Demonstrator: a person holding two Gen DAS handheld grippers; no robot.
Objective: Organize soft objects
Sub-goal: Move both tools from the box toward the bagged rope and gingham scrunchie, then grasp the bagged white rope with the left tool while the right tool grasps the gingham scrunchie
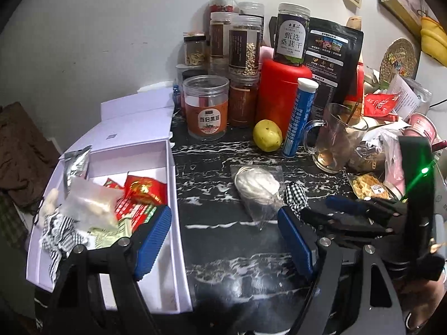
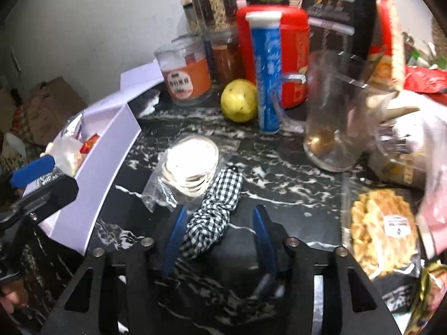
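Black marble counter (image 2: 279,184), cluttered along the back wall. Right gripper (image 2: 220,240) angled down; checkered cloth (image 2: 215,212) lies between its blue pads, near end beside the left pad, far end running ahead toward the bag. Jaws half-spread, pads not visibly pressing on the fabric, so no grip yet. Likely lined up along the cloth's length to pinch it at the bunched end.

Just ahead of that gripper, touching the cloth: clear bag of white cotton pads (image 2: 190,167). Right of it, a snack packet (image 2: 382,229). Further ahead: glass mug (image 2: 329,128), lemon (image 2: 239,100), blue tube (image 2: 268,81), then jars and a red canister at the wall.

Left gripper (image 1: 223,237) spread wide, nothing between its pads, hanging over the edge of the white box (image 1: 174,195). Left pad sits over the box interior. Box already holds soft stuff: striped fabric (image 1: 60,234), a white pouch (image 1: 89,203), red sachets (image 1: 144,189). Judgement: box is the collection bin; cloth goes next, then the cotton bag.
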